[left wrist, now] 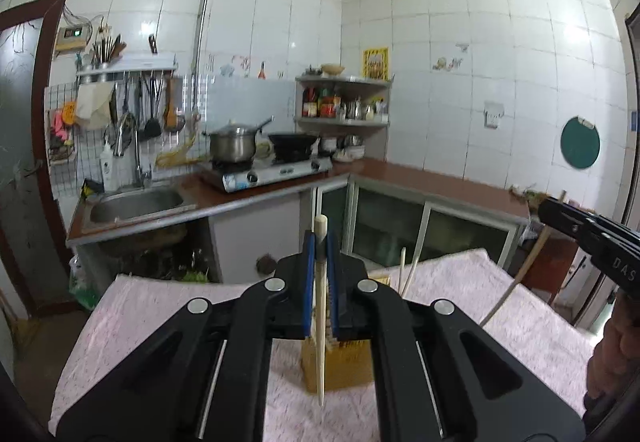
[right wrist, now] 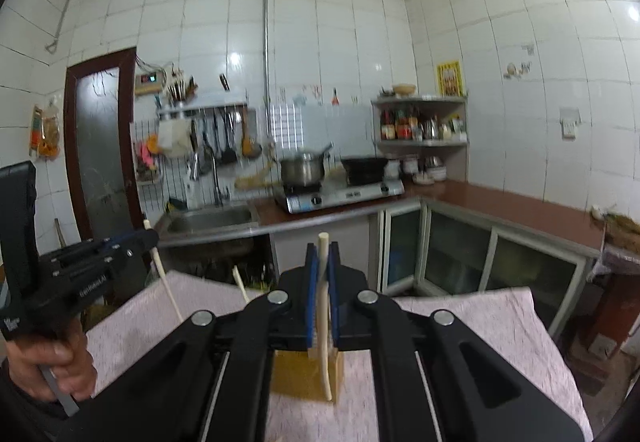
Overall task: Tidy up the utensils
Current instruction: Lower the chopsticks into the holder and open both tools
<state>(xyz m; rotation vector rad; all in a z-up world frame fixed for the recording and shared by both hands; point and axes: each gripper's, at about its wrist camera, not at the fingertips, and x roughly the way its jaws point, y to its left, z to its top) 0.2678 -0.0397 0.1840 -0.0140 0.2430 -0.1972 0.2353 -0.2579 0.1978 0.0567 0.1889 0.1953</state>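
Observation:
My left gripper (left wrist: 320, 242) is shut on a pale chopstick (left wrist: 321, 342) that hangs upright over a wooden utensil holder (left wrist: 338, 366) on the pink cloth. Two more chopsticks (left wrist: 406, 270) stand in the holder. My right gripper (right wrist: 322, 254) is shut on a second pale chopstick (right wrist: 325, 358), its tip in front of the same holder (right wrist: 304, 374). The right gripper also shows in the left wrist view (left wrist: 560, 216), and the left gripper in the right wrist view (right wrist: 148, 238); each holds its chopstick.
The pink cloth (left wrist: 160, 318) covers a table in front. Beyond it runs a brown counter (left wrist: 420, 178) with a sink (left wrist: 136, 204), a gas stove (left wrist: 272, 172) with a pot and a wok, and a corner shelf (left wrist: 344, 98).

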